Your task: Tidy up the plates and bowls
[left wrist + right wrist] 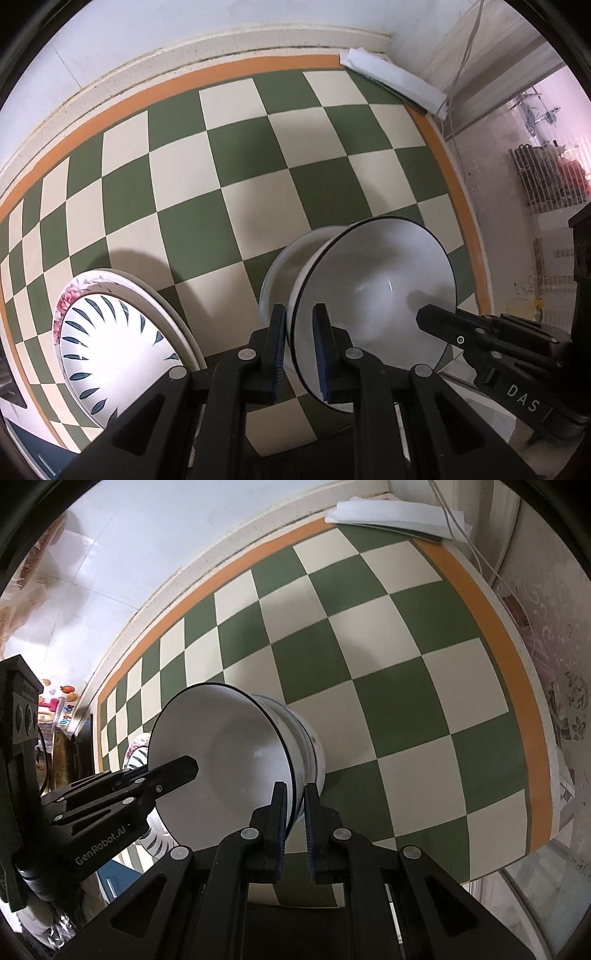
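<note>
Both of my grippers clamp the same white bowl (380,291) by its thin black-edged rim, from opposite sides. My left gripper (300,347) has its jaws pressed together on the rim at the bowl's 7 o'clock edge in the left wrist view, one blue ribbed pad (320,350) inside the bowl and the other outside. My right gripper (295,819) pinches the rim at the bowl's 4 o'clock edge in the right wrist view, likewise with one finger inside and one outside.

The held bowl is tilted, its mouth facing each camera. A second white bowl (280,273) sits nested just behind and beneath it; I cannot tell whether the two touch.

Below them lies the green and cream checkered tablecloth (229,173) with an orange border, on a table.

In the left wrist view, at 8 o'clock, a white plate with dark leaf marks (110,354) rests on a plate with a pink floral rim (70,299). At 1 o'clock, a folded white paper (391,77) lies on the cloth's far corner, with a white cable (461,62) beside it.
</note>
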Tool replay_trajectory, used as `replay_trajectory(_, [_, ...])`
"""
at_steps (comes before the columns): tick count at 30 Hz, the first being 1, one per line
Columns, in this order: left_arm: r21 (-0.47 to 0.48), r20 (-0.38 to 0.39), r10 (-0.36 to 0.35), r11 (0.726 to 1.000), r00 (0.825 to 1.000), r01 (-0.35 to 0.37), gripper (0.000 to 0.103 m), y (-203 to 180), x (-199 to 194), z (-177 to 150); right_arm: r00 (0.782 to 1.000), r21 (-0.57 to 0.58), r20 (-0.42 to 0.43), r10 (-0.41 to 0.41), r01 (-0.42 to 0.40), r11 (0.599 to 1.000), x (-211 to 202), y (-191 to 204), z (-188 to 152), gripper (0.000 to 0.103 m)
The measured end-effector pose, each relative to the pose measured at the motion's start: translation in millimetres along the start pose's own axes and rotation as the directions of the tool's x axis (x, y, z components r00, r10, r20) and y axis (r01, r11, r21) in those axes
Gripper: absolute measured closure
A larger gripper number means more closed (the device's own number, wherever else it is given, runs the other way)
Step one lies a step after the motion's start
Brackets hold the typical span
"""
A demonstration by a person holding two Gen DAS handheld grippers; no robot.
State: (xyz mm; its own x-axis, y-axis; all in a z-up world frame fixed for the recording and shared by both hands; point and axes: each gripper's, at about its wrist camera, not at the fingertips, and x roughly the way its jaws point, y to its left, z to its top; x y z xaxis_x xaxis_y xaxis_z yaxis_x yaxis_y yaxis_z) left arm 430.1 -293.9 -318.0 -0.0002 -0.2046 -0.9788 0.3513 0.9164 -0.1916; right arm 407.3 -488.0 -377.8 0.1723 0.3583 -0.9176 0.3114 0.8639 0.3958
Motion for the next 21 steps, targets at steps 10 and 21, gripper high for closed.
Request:
replay_trajectory(10, [-0.001,-0.019,0.043,0.999,0.999,-0.043,0.091,3,14,2,0.999,0.012,-0.032,0.022,-0.021,1.000,15,-2,7,0.091])
replay_trajectory(21, [-0.004,-0.035,0.047,0.999,0.998,-0.047,0.088,8,15,1,0.998,0.025,-0.063,0.014,-0.013,1.000,24,0,15,0.088])
